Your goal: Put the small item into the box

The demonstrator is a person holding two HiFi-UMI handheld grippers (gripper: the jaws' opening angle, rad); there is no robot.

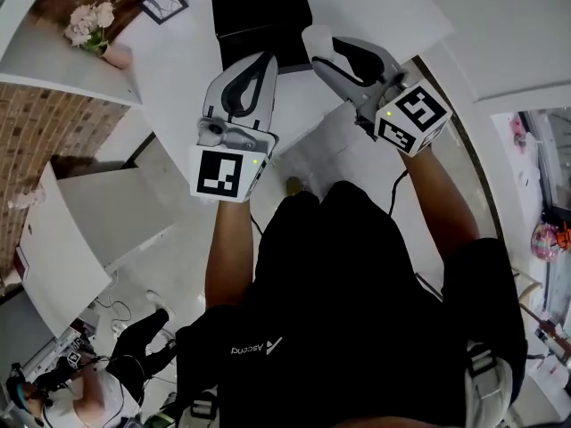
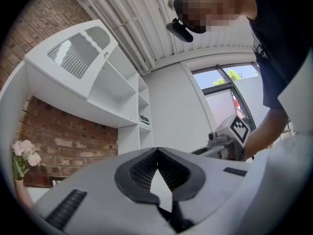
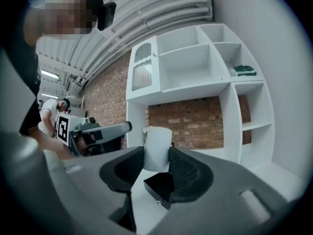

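Right gripper view alone shows right gripper (image 3: 156, 152) clamped on white cylinder (image 3: 157, 140), black box (image 3: 159, 186) below; left gripper (image 2: 156, 152) jaws together, empty.

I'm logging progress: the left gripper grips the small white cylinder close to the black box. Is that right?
Not quite. It is the right gripper that grips the small white cylinder close to the black box. The right gripper view shows it between the jaws. The left gripper is shut with nothing in it.
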